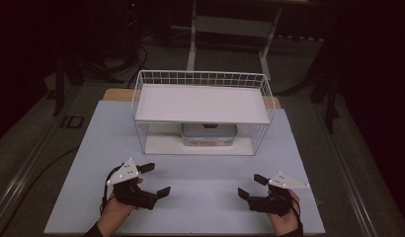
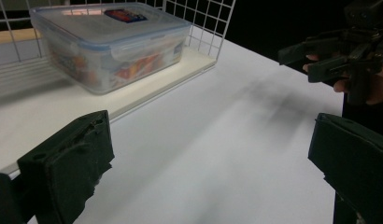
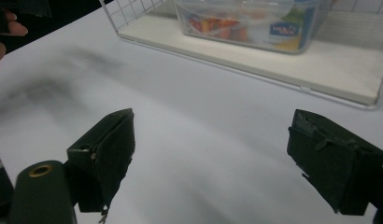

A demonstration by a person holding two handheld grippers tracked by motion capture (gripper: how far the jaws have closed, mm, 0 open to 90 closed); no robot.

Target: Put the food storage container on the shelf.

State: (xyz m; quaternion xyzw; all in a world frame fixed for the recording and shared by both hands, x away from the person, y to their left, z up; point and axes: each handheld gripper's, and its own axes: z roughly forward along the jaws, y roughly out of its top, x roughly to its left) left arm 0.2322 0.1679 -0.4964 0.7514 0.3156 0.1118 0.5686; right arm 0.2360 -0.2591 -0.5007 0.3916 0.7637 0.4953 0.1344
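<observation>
Your left gripper has its jaws spread wide, with nothing between them; in the left gripper view the two black pads stand far apart at the picture's edges, and only bare white tabletop lies in the gap. Your right gripper is just as wide and just as empty: in its own view the pads frame plain table surface and touch nothing. Both grippers sit low over the near part of the table, the left one toward the near left, the right one toward the near right, well apart from each other, with their jaws turned inward and a little forward. Your hands come in from the near edge, each wrapped round its gripper's body, and a grey three-cornered plate rides on top of each.

The clear plastic food container with a blue-rimmed lid lies farther off, on the lower board of the white wire shelf rack, under its upper board and near the middle of the rack. It holds colourful contents that are too blurred to name. It rests flat, lid on, and neither gripper is near it. The rack stands at the far middle of the table, its open front facing you.
</observation>
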